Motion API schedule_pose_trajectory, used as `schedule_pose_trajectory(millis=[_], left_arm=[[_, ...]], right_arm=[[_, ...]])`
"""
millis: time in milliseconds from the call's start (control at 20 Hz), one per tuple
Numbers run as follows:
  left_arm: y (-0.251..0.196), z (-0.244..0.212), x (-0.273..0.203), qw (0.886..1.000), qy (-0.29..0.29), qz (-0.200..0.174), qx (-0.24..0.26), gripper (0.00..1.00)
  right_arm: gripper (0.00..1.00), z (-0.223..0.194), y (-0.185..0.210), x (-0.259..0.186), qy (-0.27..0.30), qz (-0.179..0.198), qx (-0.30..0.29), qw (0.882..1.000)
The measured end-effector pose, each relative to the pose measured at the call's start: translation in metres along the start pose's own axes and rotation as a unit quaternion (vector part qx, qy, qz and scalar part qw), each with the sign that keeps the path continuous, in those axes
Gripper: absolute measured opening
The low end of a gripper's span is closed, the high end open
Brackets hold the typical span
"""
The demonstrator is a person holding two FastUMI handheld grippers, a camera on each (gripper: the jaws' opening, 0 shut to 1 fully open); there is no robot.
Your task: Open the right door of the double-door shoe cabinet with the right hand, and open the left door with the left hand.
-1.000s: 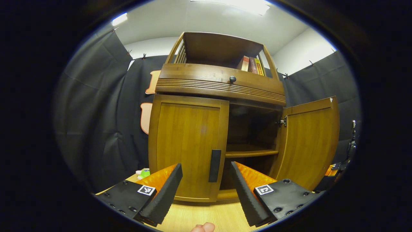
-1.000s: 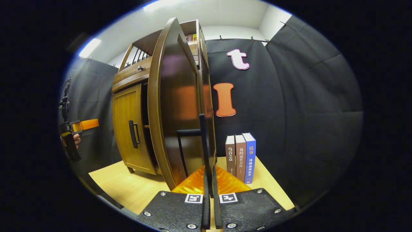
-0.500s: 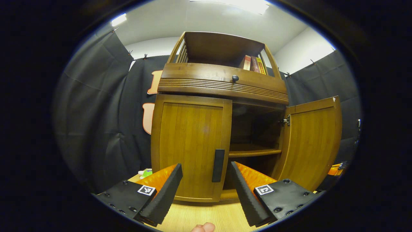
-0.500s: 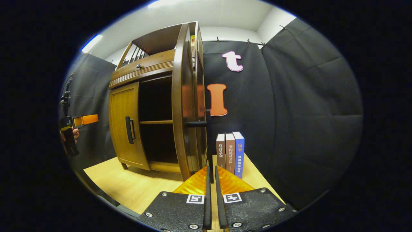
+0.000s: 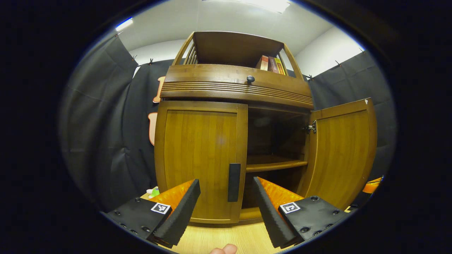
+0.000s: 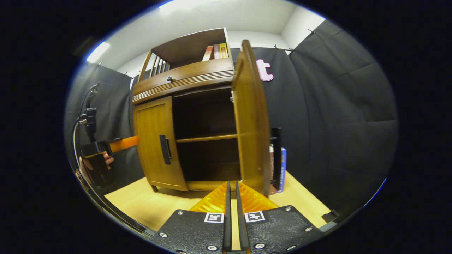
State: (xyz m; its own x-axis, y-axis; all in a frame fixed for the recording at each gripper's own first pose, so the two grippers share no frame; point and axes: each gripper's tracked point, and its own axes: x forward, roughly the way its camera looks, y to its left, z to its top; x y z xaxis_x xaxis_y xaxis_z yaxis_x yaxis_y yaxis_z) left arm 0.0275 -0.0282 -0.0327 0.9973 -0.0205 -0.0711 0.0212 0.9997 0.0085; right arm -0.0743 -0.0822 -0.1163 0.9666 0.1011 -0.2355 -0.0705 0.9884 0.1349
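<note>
Left door [image 5: 201, 160] closed beside the swung-out right door [image 5: 340, 151] — books [image 5: 270, 64] on top shelf.

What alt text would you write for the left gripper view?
The left gripper, jaws open, faces the black handle of the shoe cabinet's shut left door. The right door stands open, showing a shelf.

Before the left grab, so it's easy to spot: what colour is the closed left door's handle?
Black handle, clearest in the left gripper view.

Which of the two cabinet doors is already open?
The right door stands swung out, showing the shelf inside. The left door, with its black handle, is shut.
</note>
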Motion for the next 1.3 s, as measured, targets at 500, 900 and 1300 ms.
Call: schedule_pose_trajectory(millis=[500, 900, 1300], left_arm=[[0.019, 0.007, 0.040, 1.000, -0.018, 0.013, 0.008, 0.94], [0.005, -0.015, 0.093, 1.000, -0.004, 0.002, 0.026, 0.94], [0.008, -0.017, 0.129, 1.000, -0.024, -0.001, 0.016, 0.94]], right_arm=[[0.32, 0.032, 0.056, 0.021, -0.039, 0.034, -0.001, 0.999], [0.89, 0.034, 0.061, 0.012, -0.037, 0.027, -0.022, 0.999], [0.89, 0.025, 0.052, -0.007, -0.025, 0.015, -0.023, 0.999]])
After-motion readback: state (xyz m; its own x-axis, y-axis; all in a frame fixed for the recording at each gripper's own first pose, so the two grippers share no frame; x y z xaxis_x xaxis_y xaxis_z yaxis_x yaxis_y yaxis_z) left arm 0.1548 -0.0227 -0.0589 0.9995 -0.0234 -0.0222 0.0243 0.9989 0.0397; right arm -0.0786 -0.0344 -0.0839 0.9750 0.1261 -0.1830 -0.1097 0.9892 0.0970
